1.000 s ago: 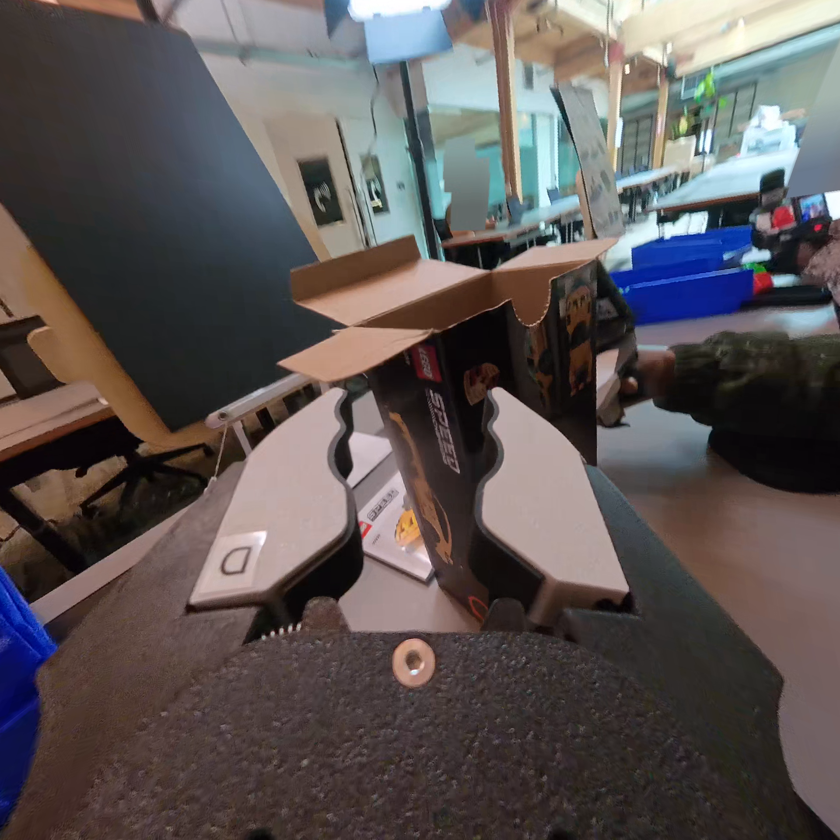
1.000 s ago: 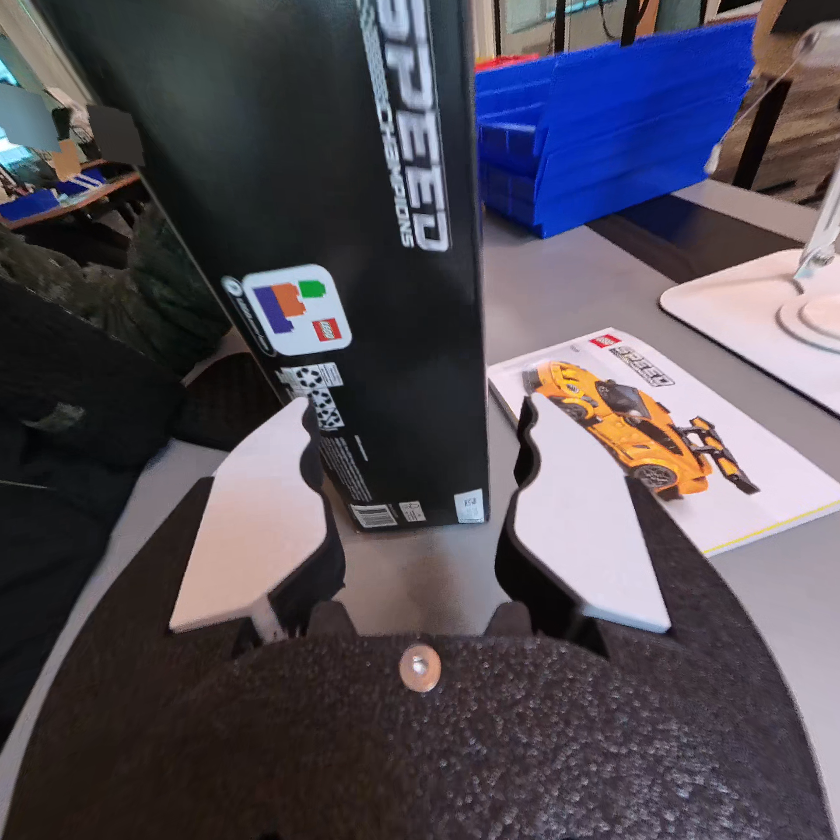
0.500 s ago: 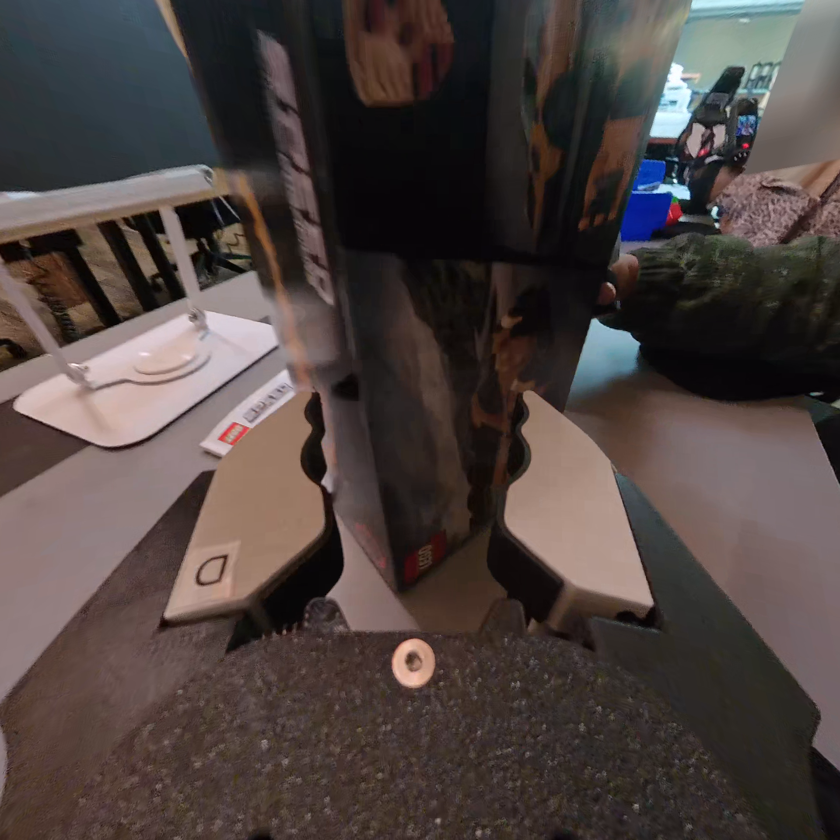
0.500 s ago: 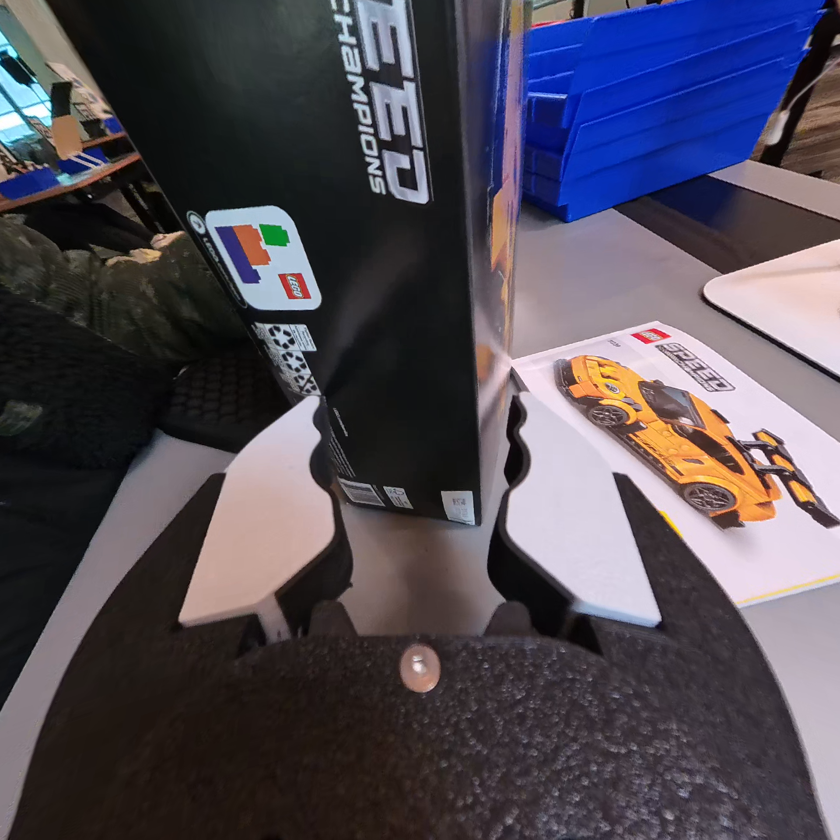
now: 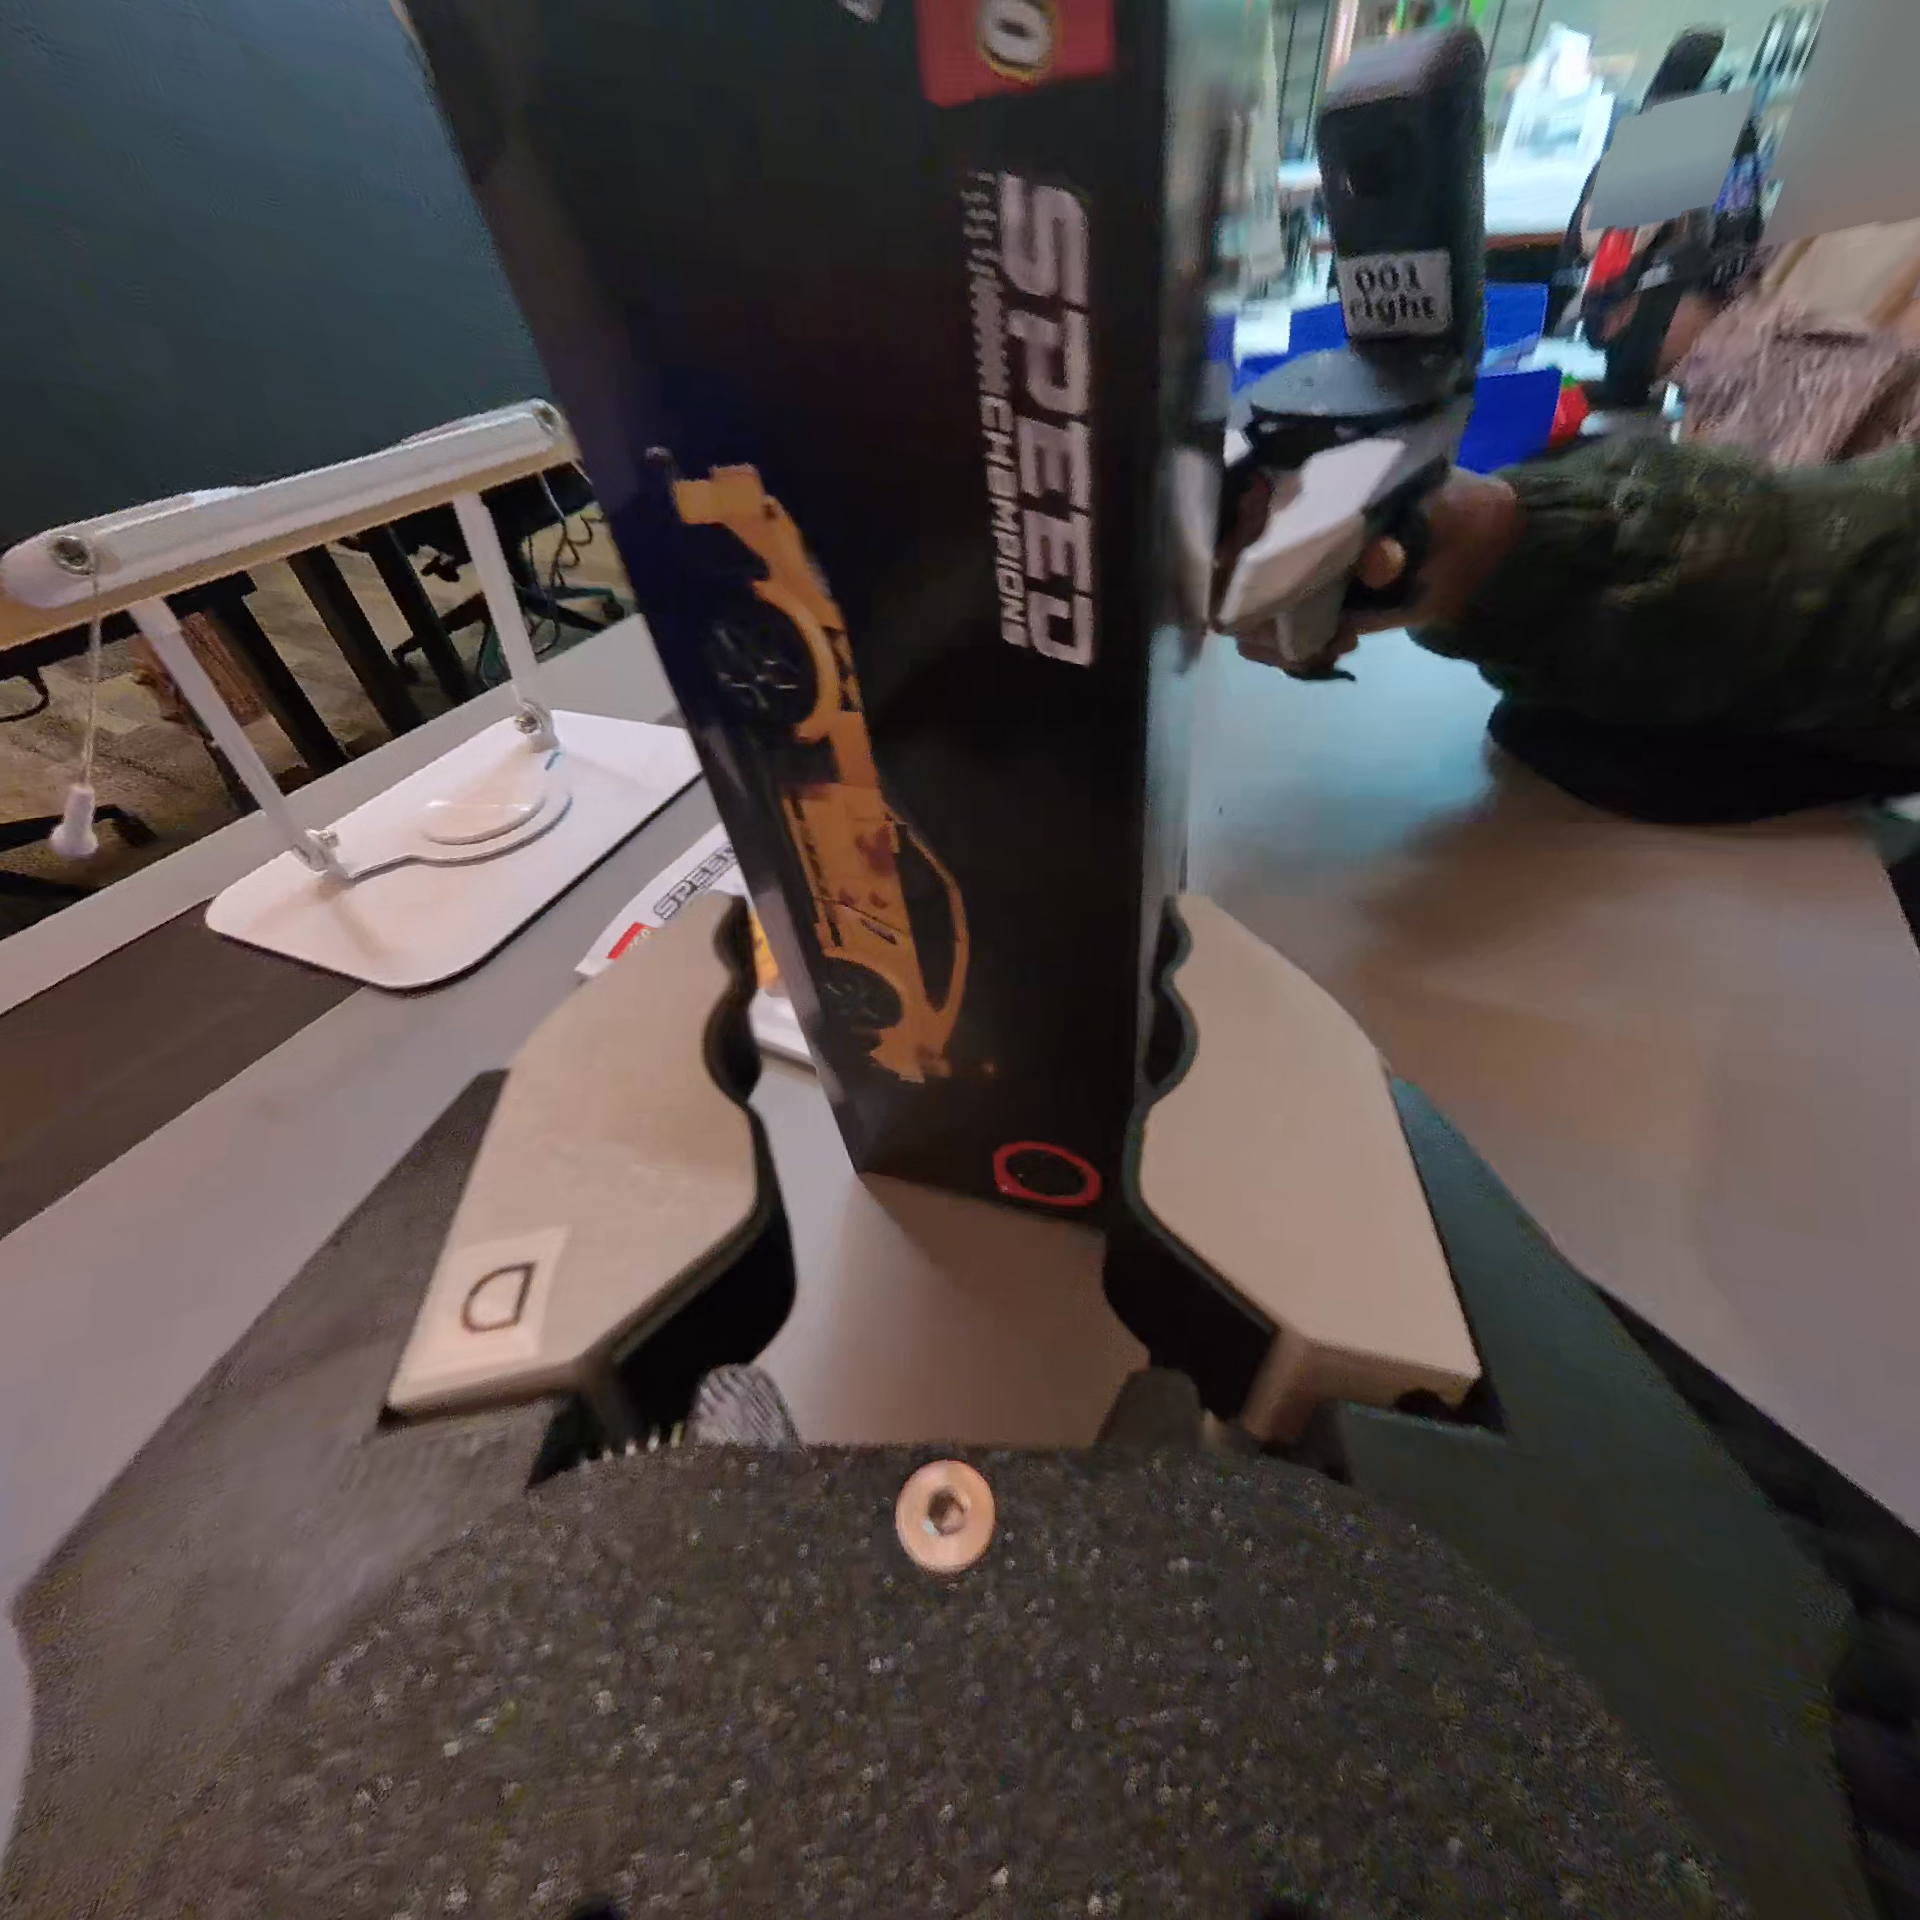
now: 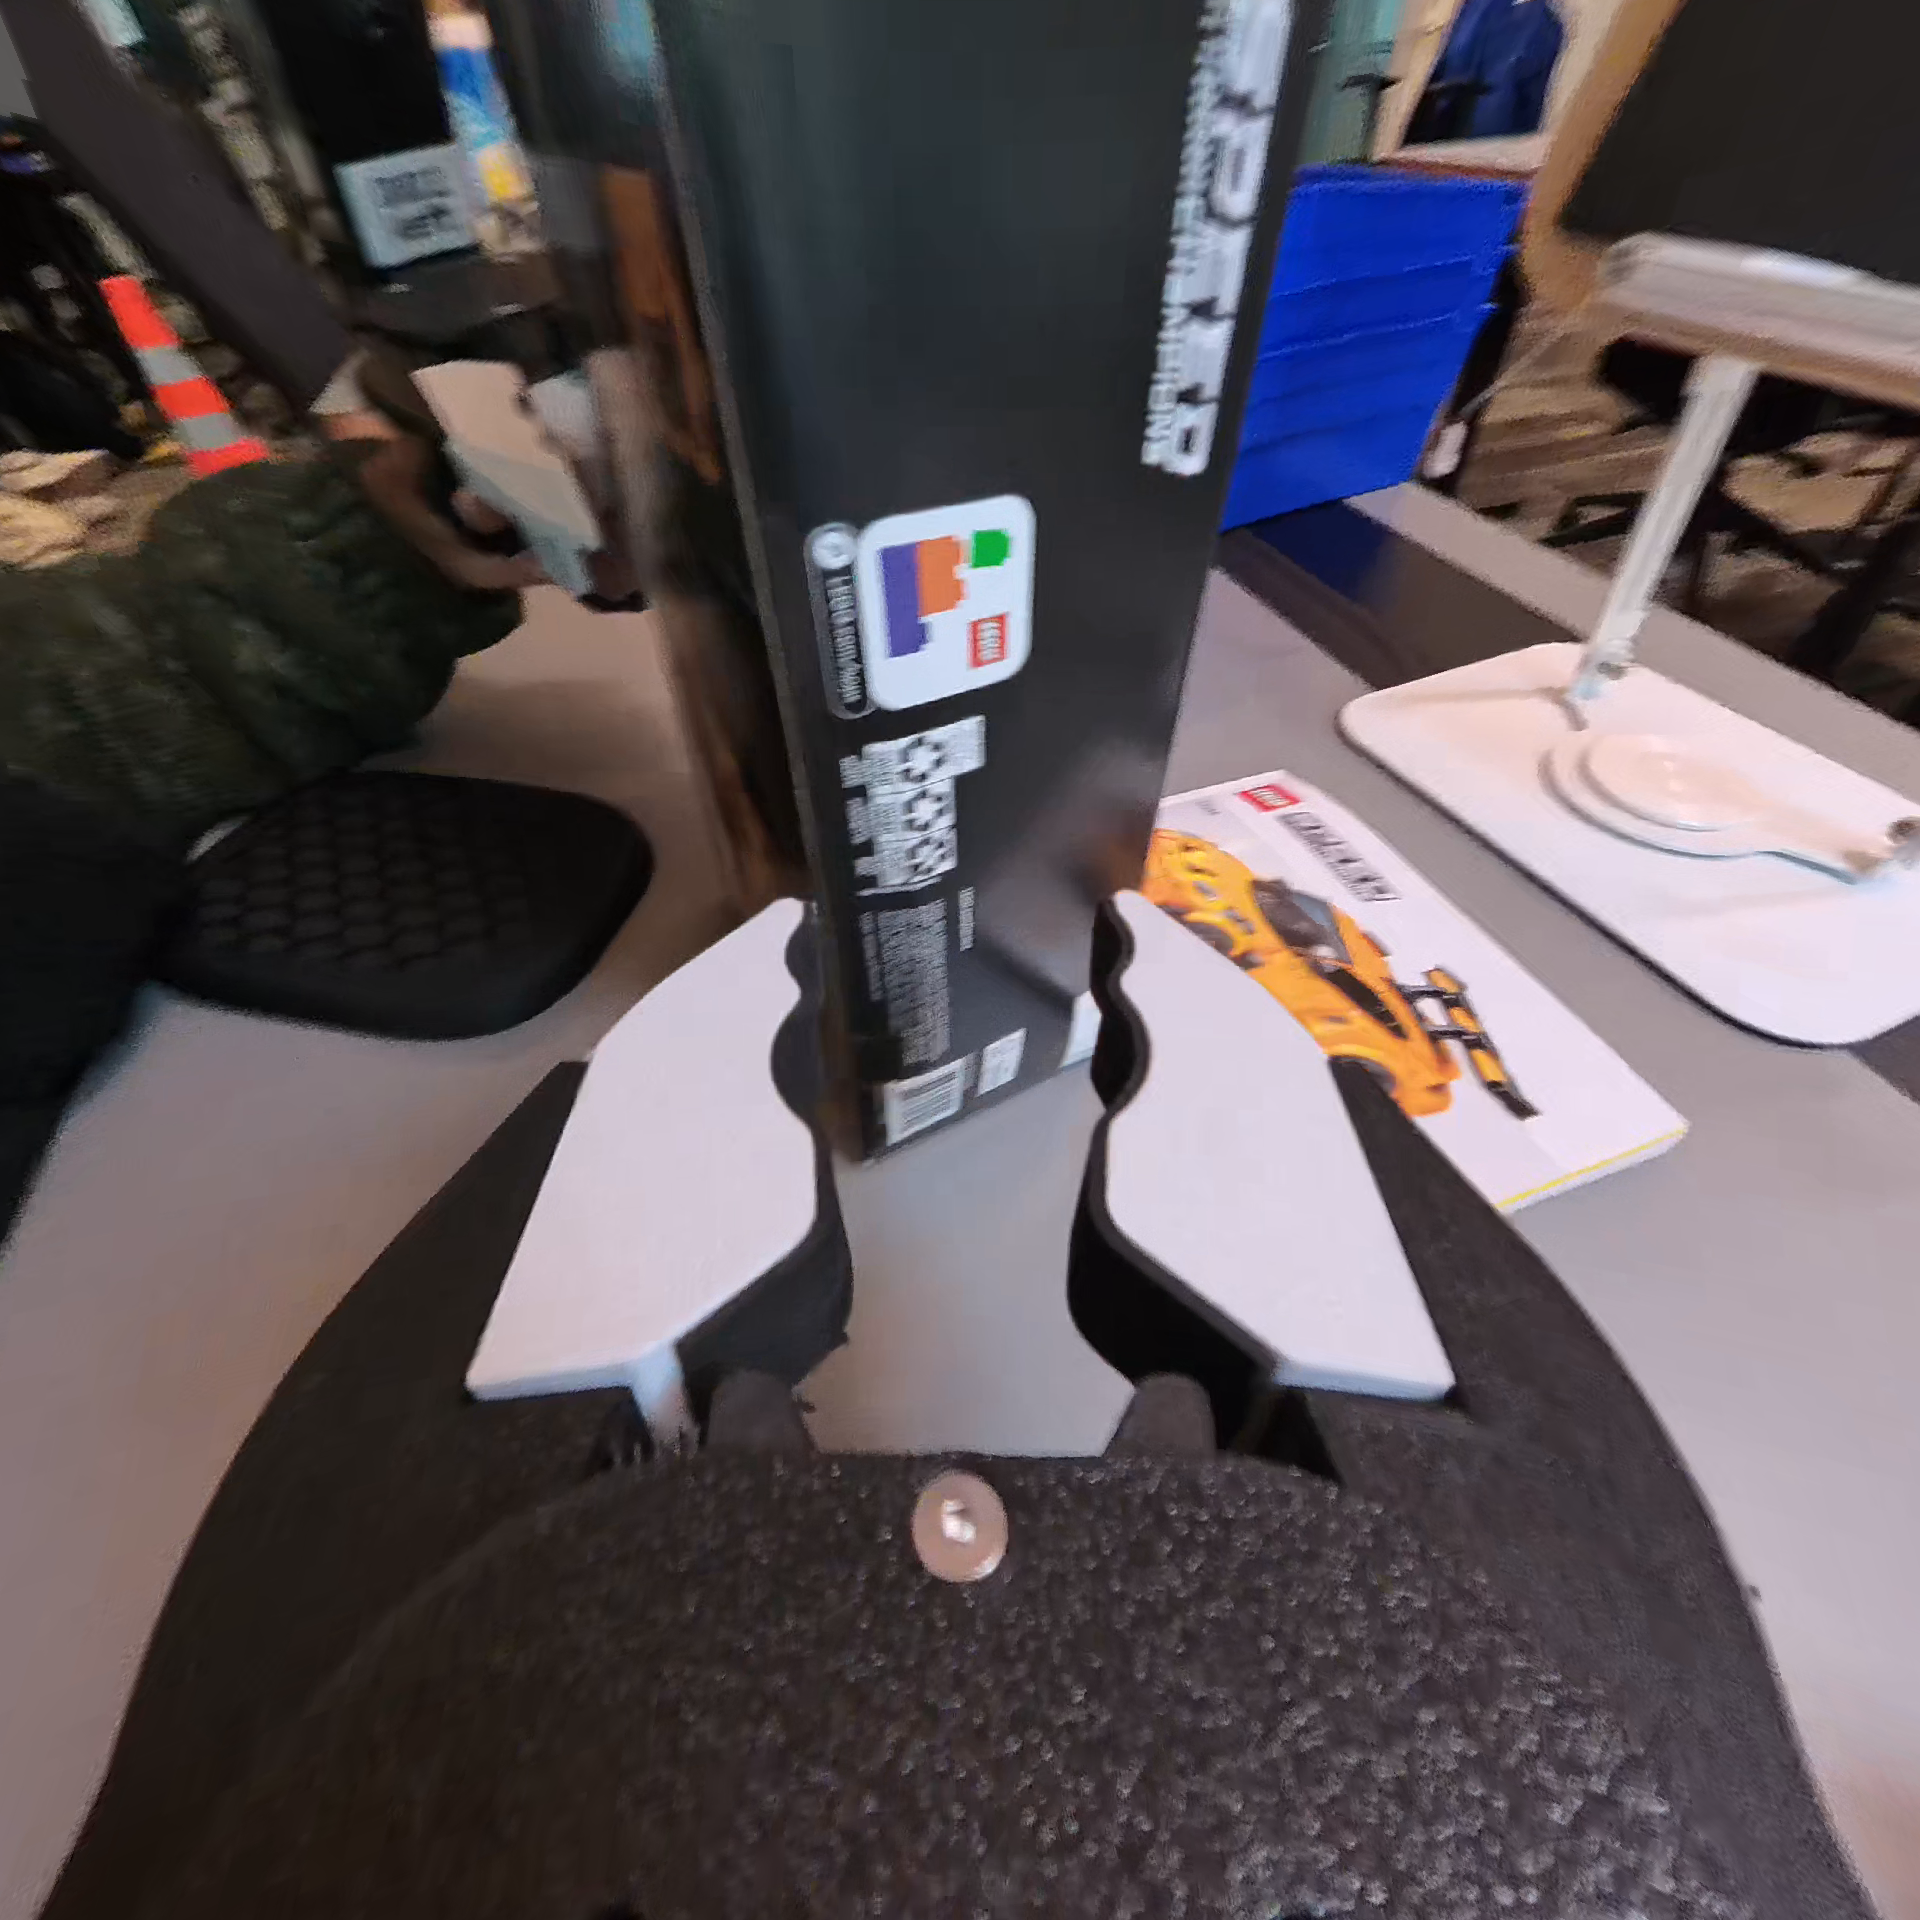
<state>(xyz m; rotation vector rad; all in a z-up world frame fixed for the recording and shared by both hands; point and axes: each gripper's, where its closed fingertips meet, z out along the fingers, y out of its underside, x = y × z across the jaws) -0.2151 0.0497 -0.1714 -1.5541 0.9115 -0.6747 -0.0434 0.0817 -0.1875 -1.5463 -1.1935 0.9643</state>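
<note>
A tall black toy box (image 5: 935, 727) with an orange car on one face stands upright on the grey table (image 5: 1558, 1039). My left gripper (image 5: 945, 925) is open around its lower end: the right finger touches the box edge, and the left finger stands a little off it. My right gripper (image 6: 956, 909) is shut on the lower end of the box (image 6: 987, 416), on a side face with a coloured icon. Each gripper also shows beside the box in the other view: the right one (image 5: 1299, 540) and the left one (image 6: 520, 488). The top of the box is out of frame.
A white booklet (image 6: 1403, 987) with an orange car lies flat next to the box. A white desk lamp base (image 6: 1662, 831) sits beyond it. A dark green sleeve (image 5: 1714, 582) rests on a black pad (image 6: 405, 894). Blue bins (image 6: 1371, 343) stand behind. There is about 20 cm between the tips of the two grippers.
My right gripper's fingers have closed in onto the box and the view has swung round. The left gripper dropped from the open top flaps to the box's base, and the box has turned between its fingers.
</note>
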